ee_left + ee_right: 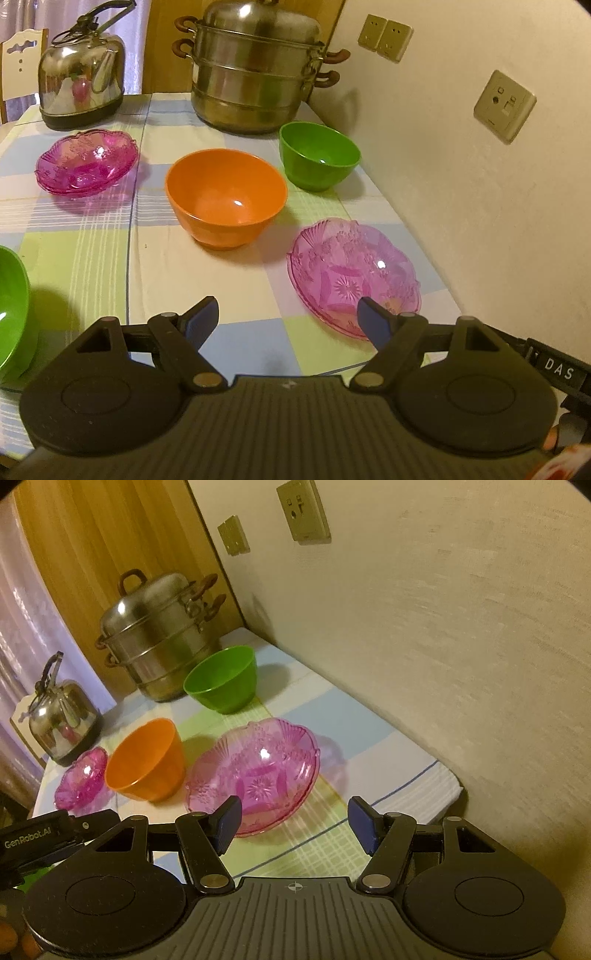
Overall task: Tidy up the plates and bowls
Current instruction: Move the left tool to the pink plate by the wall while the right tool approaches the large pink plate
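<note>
Both your grippers are empty: left gripper [286, 319] spread wide, right gripper [293, 821] about half open. Near pink glass plate [255, 771] sits just ahead of the right one, probably your first pick. Orange bowl [225, 195], green bowl [319, 155], far pink plate [86, 162] lie apart, unstacked.

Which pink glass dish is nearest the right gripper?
The large pink dish just ahead of the right gripper, beside the orange bowl; the other pink dish sits farther left, by the kettle.
</note>
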The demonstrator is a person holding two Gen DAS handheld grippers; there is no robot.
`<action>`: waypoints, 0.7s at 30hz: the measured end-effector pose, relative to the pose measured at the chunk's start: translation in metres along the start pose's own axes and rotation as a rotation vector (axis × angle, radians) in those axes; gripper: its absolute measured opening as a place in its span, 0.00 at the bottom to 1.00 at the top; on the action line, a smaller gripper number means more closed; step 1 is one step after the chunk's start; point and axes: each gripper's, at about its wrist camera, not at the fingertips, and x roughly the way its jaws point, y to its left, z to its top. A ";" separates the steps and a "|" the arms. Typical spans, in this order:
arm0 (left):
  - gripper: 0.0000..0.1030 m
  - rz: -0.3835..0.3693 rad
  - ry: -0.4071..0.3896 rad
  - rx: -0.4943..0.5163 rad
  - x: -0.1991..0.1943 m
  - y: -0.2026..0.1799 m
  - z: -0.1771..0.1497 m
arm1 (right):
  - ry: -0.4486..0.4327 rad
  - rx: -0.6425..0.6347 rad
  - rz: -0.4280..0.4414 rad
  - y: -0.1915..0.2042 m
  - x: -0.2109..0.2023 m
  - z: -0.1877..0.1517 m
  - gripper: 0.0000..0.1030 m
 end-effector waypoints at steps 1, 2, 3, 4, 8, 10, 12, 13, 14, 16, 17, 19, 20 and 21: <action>0.78 0.001 0.003 0.005 0.002 -0.001 0.000 | 0.001 0.001 -0.001 -0.001 0.001 0.000 0.62; 0.78 0.002 0.006 0.013 0.004 -0.002 0.000 | 0.003 0.003 -0.002 -0.002 0.002 0.000 0.62; 0.78 0.004 0.012 0.021 0.007 -0.004 0.001 | 0.003 0.005 -0.003 -0.003 0.003 0.000 0.62; 0.78 0.003 0.017 0.024 0.009 -0.005 0.001 | 0.005 0.007 -0.004 -0.004 0.004 0.000 0.62; 0.77 -0.010 0.041 0.027 0.022 -0.008 0.003 | 0.006 0.007 -0.011 -0.009 0.011 0.003 0.62; 0.75 -0.015 0.050 0.034 0.029 -0.009 0.005 | 0.005 0.009 -0.015 -0.011 0.015 0.005 0.62; 0.74 -0.025 0.063 0.042 0.037 -0.011 0.007 | 0.002 0.006 -0.019 -0.014 0.019 0.007 0.62; 0.74 -0.030 0.069 0.044 0.041 -0.012 0.009 | 0.000 0.004 -0.023 -0.015 0.021 0.008 0.62; 0.74 -0.035 0.075 0.045 0.046 -0.013 0.010 | -0.003 0.003 -0.025 -0.016 0.024 0.010 0.62; 0.72 -0.041 0.092 0.044 0.055 -0.013 0.013 | -0.002 0.001 -0.031 -0.019 0.029 0.013 0.62; 0.71 -0.036 0.106 0.046 0.060 -0.013 0.014 | -0.001 -0.001 -0.034 -0.019 0.033 0.014 0.62; 0.68 -0.023 0.125 0.048 0.070 -0.014 0.016 | 0.005 -0.005 -0.038 -0.021 0.039 0.015 0.62; 0.67 -0.023 0.133 0.042 0.074 -0.013 0.017 | 0.009 -0.010 -0.040 -0.021 0.043 0.016 0.62; 0.66 -0.029 0.140 0.031 0.077 -0.013 0.019 | 0.014 -0.013 -0.040 -0.022 0.047 0.016 0.62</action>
